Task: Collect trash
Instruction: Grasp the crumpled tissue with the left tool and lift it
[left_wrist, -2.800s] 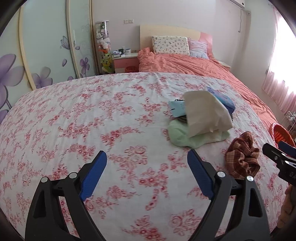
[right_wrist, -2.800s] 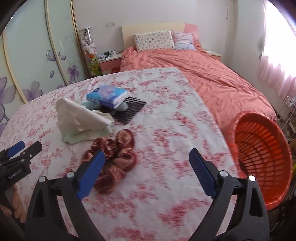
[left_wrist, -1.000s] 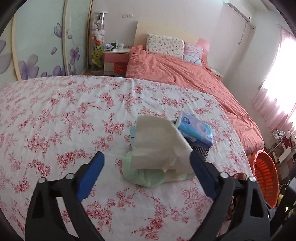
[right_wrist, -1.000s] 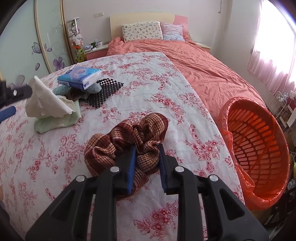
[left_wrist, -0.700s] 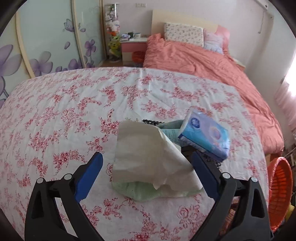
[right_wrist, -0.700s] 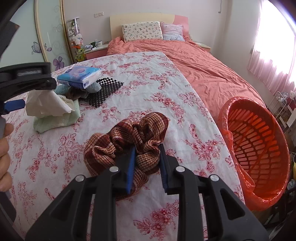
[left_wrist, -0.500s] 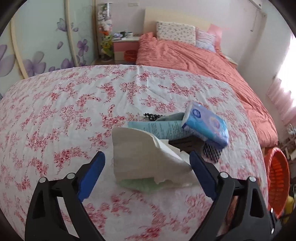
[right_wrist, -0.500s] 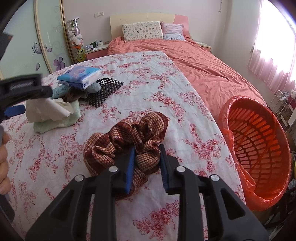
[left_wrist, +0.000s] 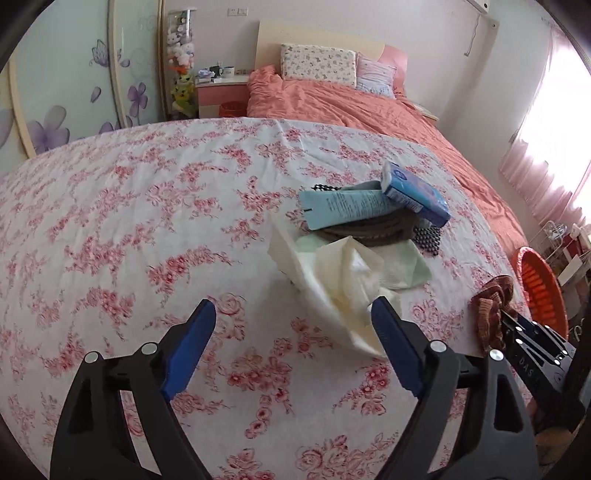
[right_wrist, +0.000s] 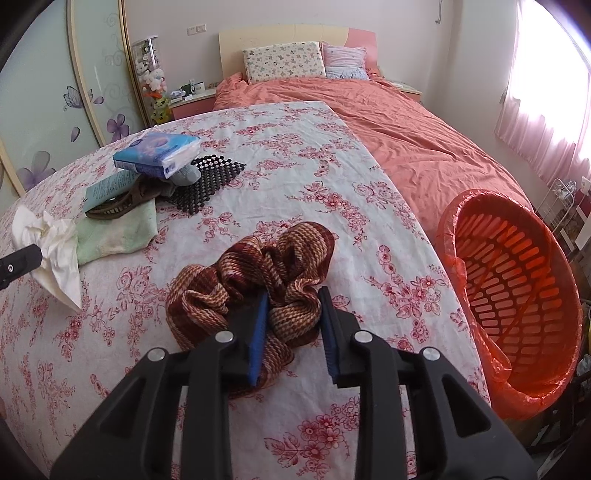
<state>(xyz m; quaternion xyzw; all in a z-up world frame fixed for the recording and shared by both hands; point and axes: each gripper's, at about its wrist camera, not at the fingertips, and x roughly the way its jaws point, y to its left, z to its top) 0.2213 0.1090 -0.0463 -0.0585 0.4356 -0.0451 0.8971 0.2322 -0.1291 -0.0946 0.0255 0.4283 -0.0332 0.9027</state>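
Bed (left_wrist: 110, 206) with a floral sheet, wide and soft; everything lies on its near half. Orange basket (right_wrist: 517, 280) stands off the bed's right edge, tilted, mouth open toward the bed, lined with a thin bag: the likely drop point.

Clutter pile toward the middle: green cloth (right_wrist: 118, 232), black mesh mat (right_wrist: 207, 181), blue tube (left_wrist: 343, 206), blue tissue pack (left_wrist: 417, 195). These look like keepers, not trash.

Crumpled tissue (left_wrist: 343, 284) lies at the near edge of the green cloth, part overlapping it.

Left gripper (left_wrist: 291, 325) is wide but closing. Its right finger touches the tissue's near corner; most of the tissue lies beyond the tips, not between the pads. Better to push further forward so both pads straddle the crumpled bulk, clear of the green cloth, or the cloth may come up too.

Right gripper (right_wrist: 291, 314) is narrowed around a fold of the brown checked scrunchie (right_wrist: 255, 273); the fabric bunches between the pads, so it reads as gripped. A lift straight up before swinging toward the basket should keep the sheet from dragging.
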